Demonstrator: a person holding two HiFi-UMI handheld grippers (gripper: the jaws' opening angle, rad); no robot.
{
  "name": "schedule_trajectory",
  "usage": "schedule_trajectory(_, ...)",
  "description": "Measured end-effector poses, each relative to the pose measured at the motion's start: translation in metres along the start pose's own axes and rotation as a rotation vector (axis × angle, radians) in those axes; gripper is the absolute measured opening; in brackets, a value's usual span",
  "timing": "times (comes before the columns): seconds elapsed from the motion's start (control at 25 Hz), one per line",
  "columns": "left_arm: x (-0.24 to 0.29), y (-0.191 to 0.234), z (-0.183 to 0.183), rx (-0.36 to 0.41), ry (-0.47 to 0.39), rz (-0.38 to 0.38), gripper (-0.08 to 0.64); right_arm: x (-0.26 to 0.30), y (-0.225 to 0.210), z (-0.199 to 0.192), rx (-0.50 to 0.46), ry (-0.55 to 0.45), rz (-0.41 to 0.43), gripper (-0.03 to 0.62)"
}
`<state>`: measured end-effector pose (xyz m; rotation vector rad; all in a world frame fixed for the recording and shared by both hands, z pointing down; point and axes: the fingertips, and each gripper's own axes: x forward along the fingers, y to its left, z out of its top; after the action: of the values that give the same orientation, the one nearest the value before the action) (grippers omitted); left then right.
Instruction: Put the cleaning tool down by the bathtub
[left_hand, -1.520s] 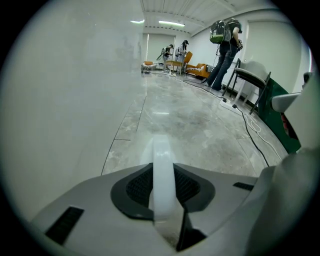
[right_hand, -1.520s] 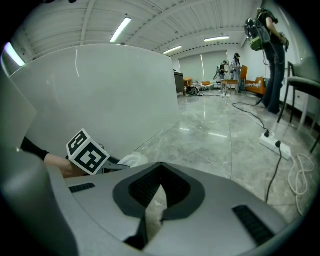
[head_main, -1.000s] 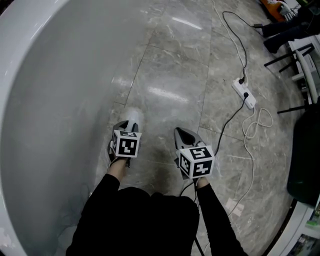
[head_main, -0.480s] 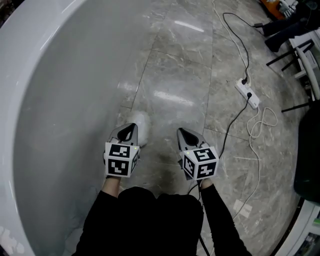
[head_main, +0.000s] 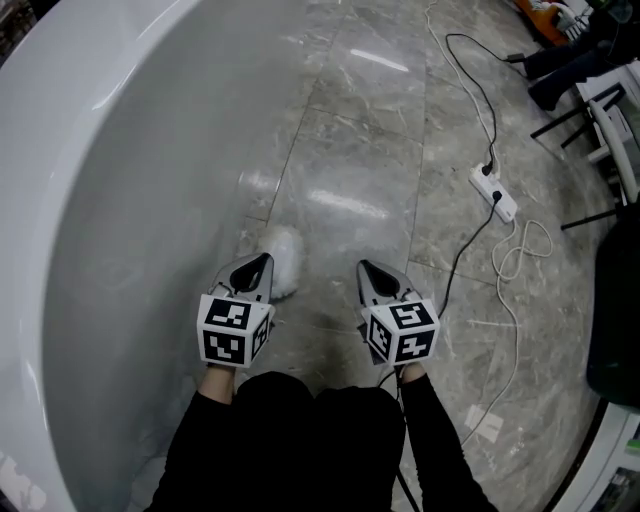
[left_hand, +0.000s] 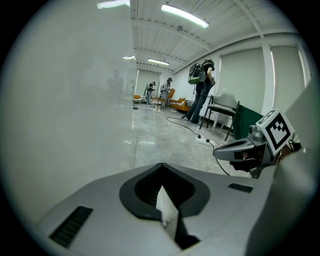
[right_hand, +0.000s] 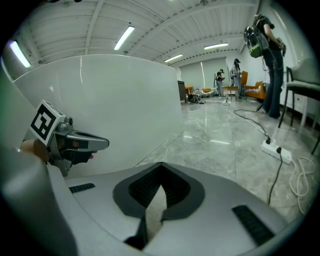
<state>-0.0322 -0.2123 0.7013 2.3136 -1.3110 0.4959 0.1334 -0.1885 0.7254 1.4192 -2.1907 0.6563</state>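
At the far left of the head view, the white bathtub (head_main: 90, 200) curves down the frame, its outer wall meeting the grey marble floor (head_main: 350, 150). Close beside that wall is the left gripper (head_main: 262, 262), its fingers pressed together with nothing between them. Its marker cube (head_main: 233, 332) shows only black-and-white square patterns.

Just right of the left gripper's tip lies the cleaning tool (head_main: 287, 262), a white fluffy piece. It rests on the floor at the foot of the bathtub and is not held. Whether it touches the gripper's tip cannot be told.

Further right, near but apart from the cleaning tool, is the right gripper (head_main: 366, 268). Its fingers are also closed on nothing, and it carries a similarly patterned cube (head_main: 400, 332).

A black cable (head_main: 455, 265) runs from below the right gripper up to a white power strip (head_main: 494, 192). A loose white cord (head_main: 528, 243) loops beside the strip.

Black furniture legs (head_main: 575, 110) stand at the upper right.
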Motion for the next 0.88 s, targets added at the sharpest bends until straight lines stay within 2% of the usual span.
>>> schedule_trajectory(0.24, -0.003, 0.008, -0.003, -0.032, 0.001, 0.016, 0.008, 0.0, 0.009, 0.002, -0.034, 0.004, 0.004, 0.001)
schedule_trajectory(0.52, -0.004, 0.01, -0.005, -0.076, -0.002, 0.006, 0.007, -0.002, 0.009, 0.003, -0.021, -0.002, -0.01, 0.0)
schedule_trajectory(0.88, -0.001, 0.004, -0.008, -0.087, 0.006, -0.002, 0.008, -0.005, 0.008, 0.003, -0.015, -0.006, -0.016, 0.0)
